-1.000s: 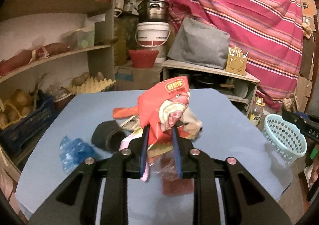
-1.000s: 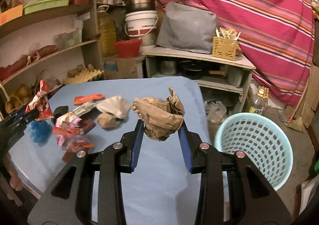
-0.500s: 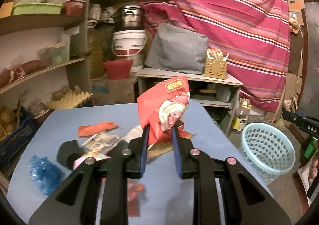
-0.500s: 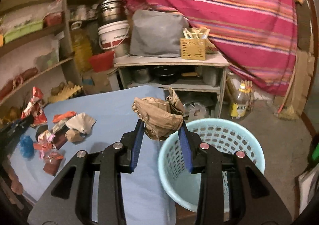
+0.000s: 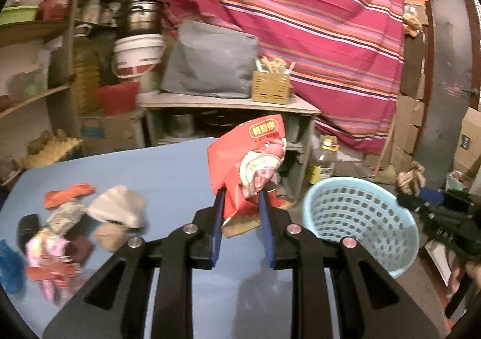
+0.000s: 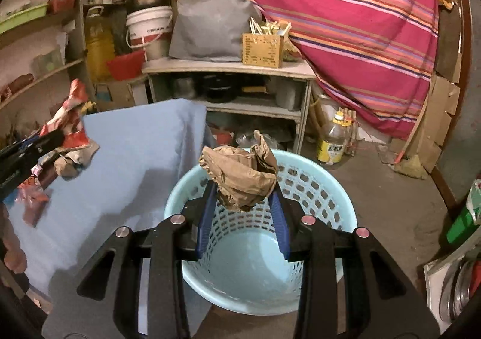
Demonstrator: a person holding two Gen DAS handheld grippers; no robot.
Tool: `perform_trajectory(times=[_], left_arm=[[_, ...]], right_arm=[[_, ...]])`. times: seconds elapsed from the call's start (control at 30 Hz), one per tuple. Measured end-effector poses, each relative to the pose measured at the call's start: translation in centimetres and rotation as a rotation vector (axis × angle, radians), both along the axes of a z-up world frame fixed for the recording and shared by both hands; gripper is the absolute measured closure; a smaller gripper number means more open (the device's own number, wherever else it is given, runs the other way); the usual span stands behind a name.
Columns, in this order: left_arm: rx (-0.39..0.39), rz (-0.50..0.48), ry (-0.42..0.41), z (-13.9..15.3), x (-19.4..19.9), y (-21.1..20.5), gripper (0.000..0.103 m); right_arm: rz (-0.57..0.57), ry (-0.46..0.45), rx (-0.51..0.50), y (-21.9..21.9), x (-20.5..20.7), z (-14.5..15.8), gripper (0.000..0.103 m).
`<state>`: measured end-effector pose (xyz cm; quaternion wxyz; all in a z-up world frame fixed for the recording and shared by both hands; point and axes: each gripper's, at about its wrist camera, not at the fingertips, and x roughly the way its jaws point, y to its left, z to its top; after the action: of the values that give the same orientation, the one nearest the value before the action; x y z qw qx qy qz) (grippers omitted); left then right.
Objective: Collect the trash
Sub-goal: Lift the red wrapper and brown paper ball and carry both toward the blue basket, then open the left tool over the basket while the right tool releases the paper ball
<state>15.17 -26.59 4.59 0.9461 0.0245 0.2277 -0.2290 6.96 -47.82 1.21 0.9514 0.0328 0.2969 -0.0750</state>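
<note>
Right gripper (image 6: 242, 188), jaws clamped on crumpled brown paper (image 6: 240, 173), hangs over the blue basket (image 6: 330, 188) beside the worktop's (image 6: 144, 152) edge; left gripper (image 5: 240, 203) clamps a red snack wrapper (image 5: 249, 164) above the worktop.

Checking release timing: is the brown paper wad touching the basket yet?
Apart. In the right wrist view the brown paper wad sits clamped in the right tongs, hanging above the basket's open mouth, clear of its rim.

table: blue-covered top (image 5: 168, 170), seen in both wrist views
on table, left side: orange scrap (image 5: 67, 192); white crumpled paper (image 5: 118, 209); brown wad (image 5: 109, 235); pink wrapper (image 5: 45, 251); blue plastic (image 5: 9, 267); all close together, blurred
floor: bare grey concrete (image 6: 390, 203)
on floor: light-blue perforated basket (image 6: 318, 188), just beside table edge; clear bottle (image 6: 332, 143)
</note>
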Motion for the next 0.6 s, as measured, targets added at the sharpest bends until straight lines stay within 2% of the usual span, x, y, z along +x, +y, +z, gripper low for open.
perform_trajectory(times=[0.23, 0.4, 0.53, 0.6], left_arm=[[-0.005, -0.090, 0.028, -0.9, 0.6, -4.2, 0.080], [-0.008, -0.162, 0.054, -1.4, 1.2, -7.1, 0.080], [0.021, -0.205, 0.070, -2.0, 1.5, -9.8, 0.080], [0.040, -0.218, 0.074, -2.4, 1.6, -11.0, 0.080]], right_arm=[[-0.045, 0.011, 0.057, -2.1, 0.2, -1.1, 0.067], [-0.134, 0.030, 0.095, -4.2, 0.2, -1.8, 0.067], [-0.188, 0.022, 0.146, -6.0, 0.0, -2.4, 0.066], [-0.198, 0.024, 0.138, -6.2, 0.2, -2.8, 0.066]])
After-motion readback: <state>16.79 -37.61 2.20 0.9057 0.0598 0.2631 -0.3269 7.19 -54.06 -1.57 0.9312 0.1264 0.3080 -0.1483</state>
